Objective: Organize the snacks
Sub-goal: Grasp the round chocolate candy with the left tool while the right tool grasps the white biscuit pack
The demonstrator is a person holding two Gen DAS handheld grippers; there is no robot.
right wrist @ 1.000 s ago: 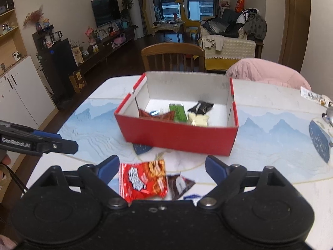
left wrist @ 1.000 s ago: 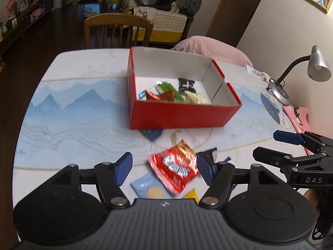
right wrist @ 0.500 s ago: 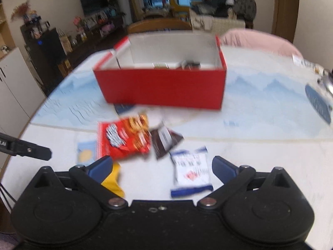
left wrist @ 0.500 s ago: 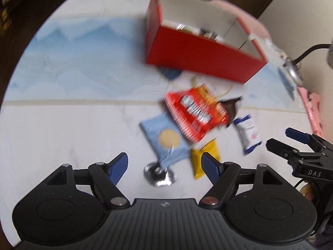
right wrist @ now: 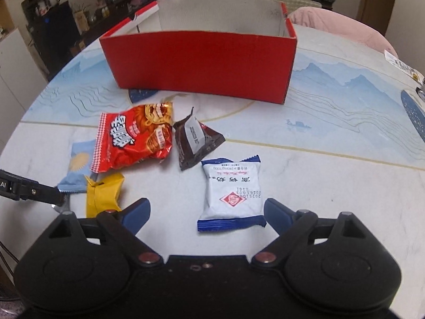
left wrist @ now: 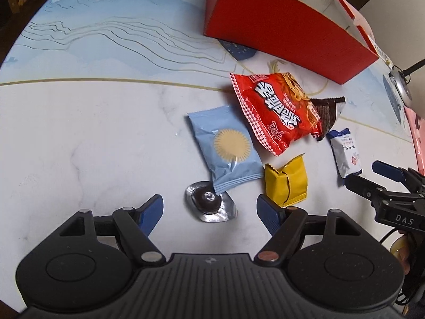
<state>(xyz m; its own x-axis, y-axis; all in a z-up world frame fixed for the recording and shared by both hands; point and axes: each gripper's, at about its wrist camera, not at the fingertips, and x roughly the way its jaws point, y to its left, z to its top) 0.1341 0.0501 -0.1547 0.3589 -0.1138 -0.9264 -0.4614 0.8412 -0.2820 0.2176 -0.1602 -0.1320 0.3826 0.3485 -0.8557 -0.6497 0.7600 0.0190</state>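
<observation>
Loose snacks lie on the table in front of a red box (left wrist: 287, 26) (right wrist: 202, 61). My left gripper (left wrist: 209, 200) is open and straddles a silver foil candy (left wrist: 209, 204) without touching it. Beside it lie a light blue packet (left wrist: 228, 148), a yellow packet (left wrist: 287, 180) and a red snack bag (left wrist: 276, 109). My right gripper (right wrist: 205, 204) hangs low over a white-and-blue packet (right wrist: 231, 194); its jaws are closing, the packet lies between them, and the pads stand clear of it. A dark brown packet (right wrist: 196, 141) lies just beyond. The box's inside is hidden.
A lamp base (left wrist: 401, 87) and a pink item (left wrist: 417, 133) sit at the table's right edge. A small wrapper (right wrist: 403, 66) lies at the far right. Behind the box stands a chair with a pink cover (right wrist: 340, 24). Bare marble lies to the left of the snacks.
Both grippers have come down close to the table and tipped downward, so the box's contents are lost from view. The right jaws have narrowed slightly. The snacks have not moved.
</observation>
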